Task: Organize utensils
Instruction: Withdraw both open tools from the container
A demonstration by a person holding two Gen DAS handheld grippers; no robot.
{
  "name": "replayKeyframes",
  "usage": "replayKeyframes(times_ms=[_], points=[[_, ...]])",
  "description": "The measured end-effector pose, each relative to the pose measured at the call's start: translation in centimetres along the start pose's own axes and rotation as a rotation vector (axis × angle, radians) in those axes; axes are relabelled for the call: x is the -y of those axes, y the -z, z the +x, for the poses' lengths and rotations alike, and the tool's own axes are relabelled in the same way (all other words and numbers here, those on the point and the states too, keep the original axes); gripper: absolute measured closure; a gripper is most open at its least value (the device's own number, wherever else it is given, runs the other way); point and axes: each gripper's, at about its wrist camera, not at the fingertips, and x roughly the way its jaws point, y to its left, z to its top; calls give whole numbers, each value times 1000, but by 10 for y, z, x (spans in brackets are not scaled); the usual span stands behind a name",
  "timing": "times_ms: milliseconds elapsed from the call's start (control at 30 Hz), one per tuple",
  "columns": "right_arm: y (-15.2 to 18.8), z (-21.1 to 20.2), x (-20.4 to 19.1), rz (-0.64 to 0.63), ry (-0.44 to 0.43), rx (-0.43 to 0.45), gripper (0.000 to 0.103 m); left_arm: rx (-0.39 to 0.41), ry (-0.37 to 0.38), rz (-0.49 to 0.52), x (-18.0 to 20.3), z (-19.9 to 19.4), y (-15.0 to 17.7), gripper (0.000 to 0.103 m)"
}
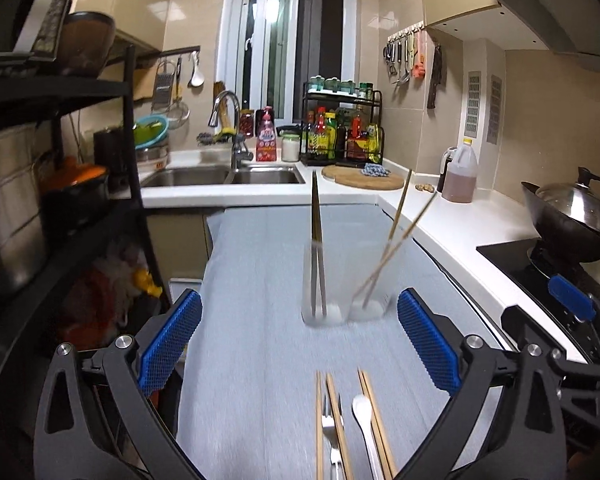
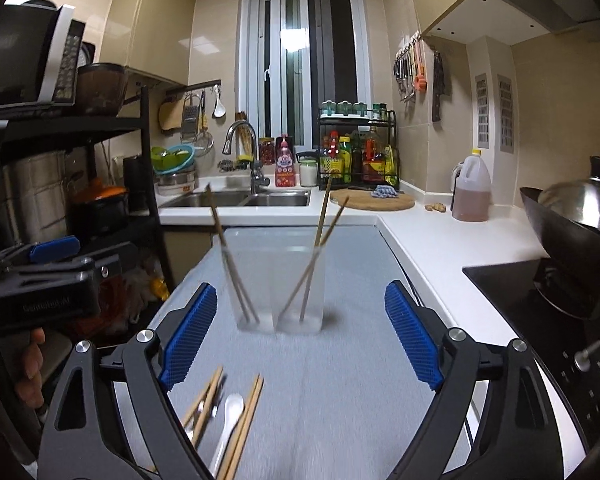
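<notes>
A clear two-compartment holder [image 1: 342, 300] [image 2: 278, 296] stands on the grey mat. Its left compartment holds a dark pair of chopsticks [image 1: 316, 240] [image 2: 230, 256]; its right compartment holds a light wooden pair [image 1: 396, 240] [image 2: 318, 256]. Near me on the mat lie loose wooden chopsticks [image 1: 374, 420] [image 2: 246, 424], a metal fork [image 1: 332, 436] and a white spoon [image 1: 364, 416] [image 2: 230, 412]. My left gripper [image 1: 298, 344] is open and empty, above the loose utensils. My right gripper [image 2: 300, 332] is open and empty, facing the holder. The left gripper's body [image 2: 48, 280] shows at the left of the right wrist view.
The grey mat [image 1: 260, 280] [image 2: 340, 380] covers a narrow table. A black shelf rack [image 1: 60, 160] stands left. A white counter with a sink [image 1: 224, 176], a round cutting board [image 1: 364, 178], an oil jug [image 1: 460, 176] and a wok on the stove [image 1: 572, 216] lies behind and right.
</notes>
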Motion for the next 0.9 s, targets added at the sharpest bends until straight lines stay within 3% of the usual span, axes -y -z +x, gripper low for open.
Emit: replayKeyframes(times_ms=[167,400,900], points=[[25,-33,0,46,12,-24,18,2,0,18,2,-39,24,8],[35,-80,-2,50,-2,24,18,34,-10,16,8,-82,46,8],[76,-118,-22,8,0,3,18,4,-25,-28,-11,-107,100,8]])
